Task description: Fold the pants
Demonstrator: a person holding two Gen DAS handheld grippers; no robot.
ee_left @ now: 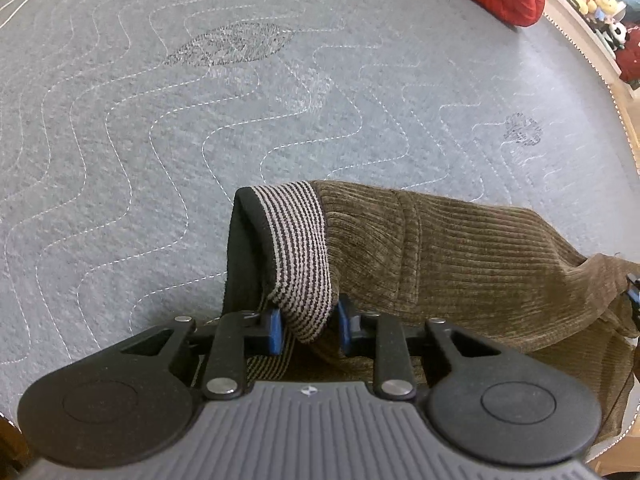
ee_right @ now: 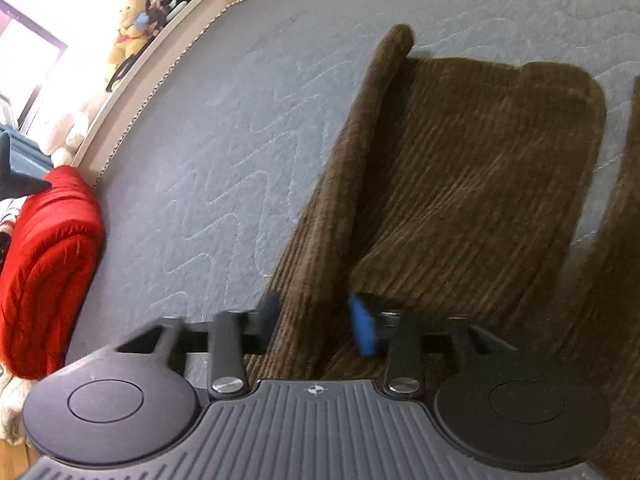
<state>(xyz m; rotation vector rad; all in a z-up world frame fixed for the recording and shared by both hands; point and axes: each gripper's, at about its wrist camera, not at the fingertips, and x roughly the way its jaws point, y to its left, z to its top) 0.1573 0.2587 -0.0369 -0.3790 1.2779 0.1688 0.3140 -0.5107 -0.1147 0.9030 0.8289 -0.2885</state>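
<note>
Quilted grey mattress [ee_left: 160,120] under brown corduroy pants [ee_left: 460,248]; left gripper [ee_left: 308,326] pinching striped waistband [ee_left: 300,248], right gripper [ee_right: 316,320] clamping a fabric fold beside it.

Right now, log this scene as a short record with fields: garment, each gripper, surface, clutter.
garment: brown corduroy pants, partly lifted off the surface
waistband: striped elastic band, turned toward the left wrist camera
left gripper: shut on the striped waistband
right gripper: shut on a fold of the pants' corduroy
trailing cloth: pant leg spread on the surface ahead of the right gripper
surface: grey-blue quilted cover with wavy stitching
clutter: red quilted item at the cover's edge; plush toys beyond it
</note>
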